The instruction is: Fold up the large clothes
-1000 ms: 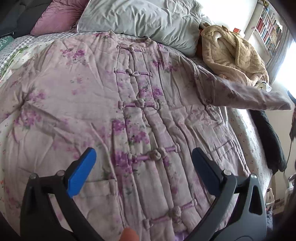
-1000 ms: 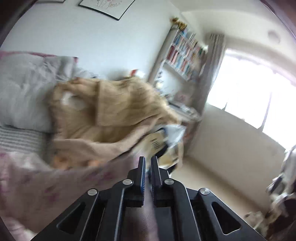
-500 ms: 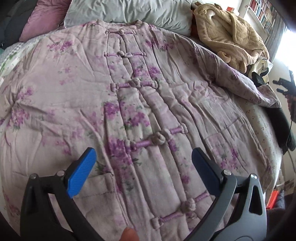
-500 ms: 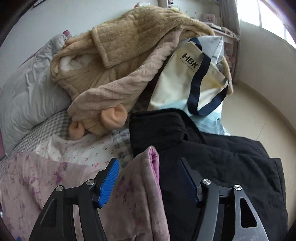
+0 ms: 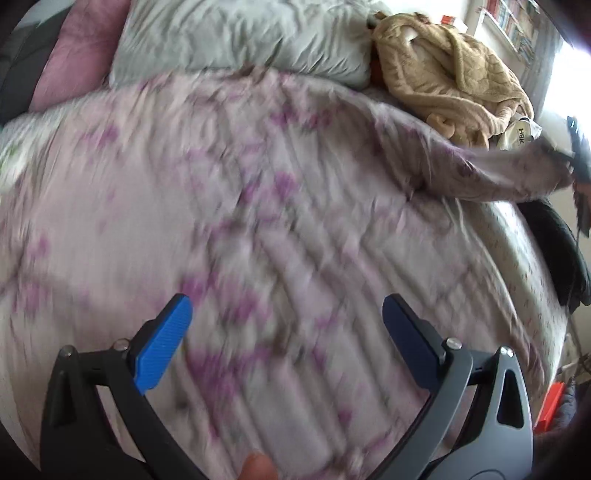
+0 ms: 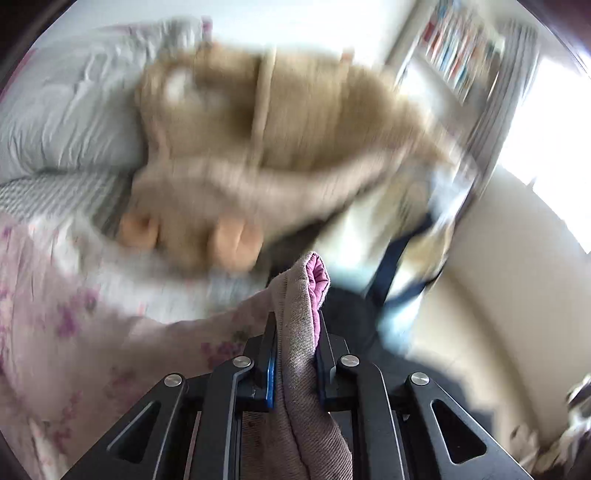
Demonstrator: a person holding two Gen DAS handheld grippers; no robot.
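- Half a second earlier the right tongs (image 6: 293, 332) stood wide around the sleeve cuff (image 6: 306, 295); their jaws had just been closing and now pinched it.
- Left tongs (image 5: 284, 325) hung wide and empty over the floral padded jacket (image 5: 258, 221), which lay front-up across the bed (image 5: 517, 258).
- Carrying the cuff inward across the chest, level and taut, would likely fold the sleeve cleanly.
- Counted: one jacket, one tan robe (image 5: 450, 66), one grey pillow (image 5: 240, 33), one pink pillow (image 5: 85, 55).

The floral jacket (image 5: 258, 221) is matt quilted cloth with a coarser woven sleeve cuff (image 6: 299, 325), the tan robe (image 5: 450, 70) plush fleece, the gripper pads (image 5: 162, 347) ribbed blue plastic.
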